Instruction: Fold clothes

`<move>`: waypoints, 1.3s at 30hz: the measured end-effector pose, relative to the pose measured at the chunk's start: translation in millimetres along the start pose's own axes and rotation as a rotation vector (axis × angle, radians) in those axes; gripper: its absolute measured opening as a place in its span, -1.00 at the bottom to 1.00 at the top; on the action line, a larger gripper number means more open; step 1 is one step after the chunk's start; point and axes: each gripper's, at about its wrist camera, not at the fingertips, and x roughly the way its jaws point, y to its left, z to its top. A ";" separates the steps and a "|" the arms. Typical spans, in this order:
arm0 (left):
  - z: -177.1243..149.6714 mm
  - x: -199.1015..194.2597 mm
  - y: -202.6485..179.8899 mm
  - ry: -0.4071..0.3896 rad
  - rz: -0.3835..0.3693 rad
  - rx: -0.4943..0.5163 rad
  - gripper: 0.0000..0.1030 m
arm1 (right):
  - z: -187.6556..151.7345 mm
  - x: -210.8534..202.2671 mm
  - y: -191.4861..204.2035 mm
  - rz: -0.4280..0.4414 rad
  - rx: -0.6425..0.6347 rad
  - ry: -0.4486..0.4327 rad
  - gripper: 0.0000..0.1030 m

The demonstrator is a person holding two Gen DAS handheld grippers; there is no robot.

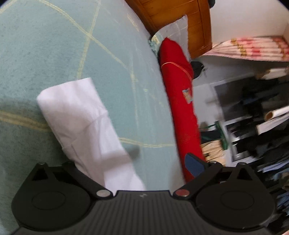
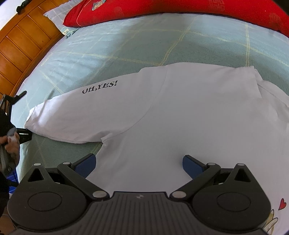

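Note:
A white T-shirt (image 2: 189, 112) lies flat on the pale green bed cover (image 2: 108, 54). Its sleeve, printed "UH,YES!" (image 2: 99, 87), stretches out to the left. My right gripper (image 2: 139, 165) is open, jaws wide apart just above the shirt's body near the armpit, holding nothing. In the left wrist view the sleeve (image 1: 81, 123) runs from the bed down between the jaws of my left gripper (image 1: 133, 166). Its jaws stand wide apart; the right blue pad (image 1: 194, 165) shows, the left one is hidden by cloth. The left gripper also shows at the left edge of the right wrist view (image 2: 10, 117).
A long red pillow (image 2: 162, 10) lies along the bed's far side, also in the left wrist view (image 1: 180, 101). A wooden headboard (image 2: 19, 47) and a grey pillow (image 2: 56, 12) stand at the left. Cluttered shelves (image 1: 252, 117) stand beyond the bed.

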 end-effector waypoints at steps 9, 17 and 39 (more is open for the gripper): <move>-9.8 8.3 -23.4 0.056 -0.102 0.000 0.79 | -8.2 -17.1 6.1 0.048 -0.040 -0.019 1.00; -31.3 13.4 -54.1 0.136 -0.186 0.037 0.78 | -22.7 -31.9 12.7 0.076 -0.100 -0.025 1.00; -130.6 28.1 -139.2 0.364 -0.402 0.097 0.78 | -78.7 -94.3 -29.0 0.006 -0.052 -0.118 1.00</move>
